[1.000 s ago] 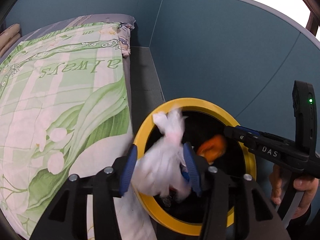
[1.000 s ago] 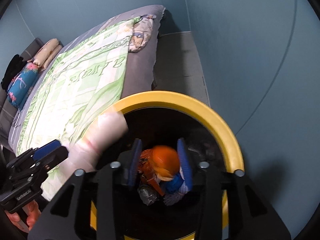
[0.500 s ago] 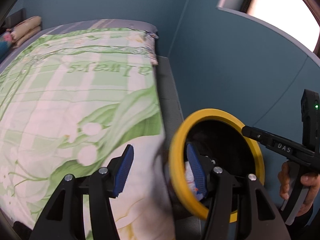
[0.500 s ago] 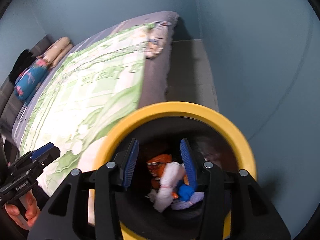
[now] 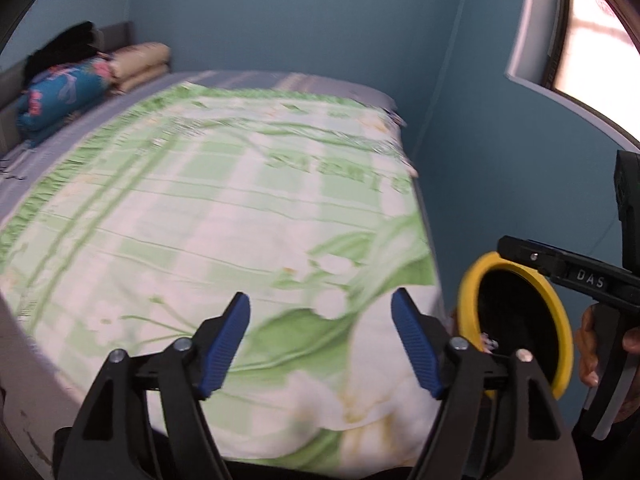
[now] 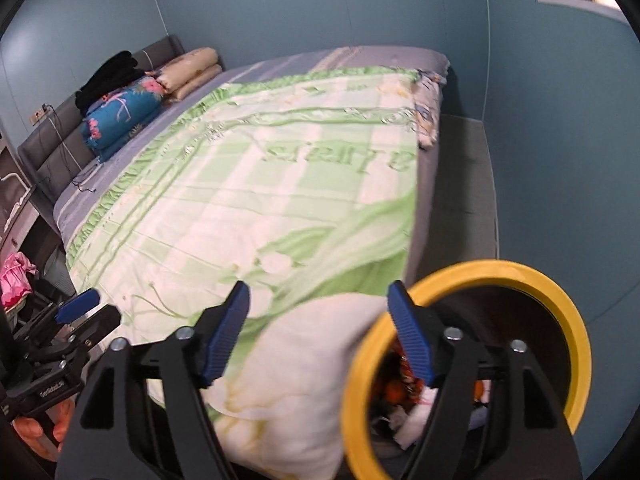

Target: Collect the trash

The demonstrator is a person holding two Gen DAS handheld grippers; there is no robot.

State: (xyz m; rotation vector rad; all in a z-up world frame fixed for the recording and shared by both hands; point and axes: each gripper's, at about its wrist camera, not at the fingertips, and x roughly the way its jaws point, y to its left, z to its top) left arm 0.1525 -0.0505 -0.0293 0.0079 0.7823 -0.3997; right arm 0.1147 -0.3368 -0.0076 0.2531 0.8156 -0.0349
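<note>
A black trash bin with a yellow rim stands on the floor beside the bed; it also shows in the left wrist view. Inside it lie orange and white trash pieces. My right gripper is open and empty, above the bed's corner and the bin's left rim. My left gripper is open and empty over the bed's foot, left of the bin. The right gripper's body shows above the bin in the left wrist view.
A bed with a green and white floral quilt fills both views. Folded blue and beige bedding lies at the headboard. Blue walls enclose a narrow grey floor strip. A window is at the upper right.
My left gripper let go of the white tissue into the bin and my right gripper released the orange piece. Both grippers opened, lifted and swung left toward the bed.
</note>
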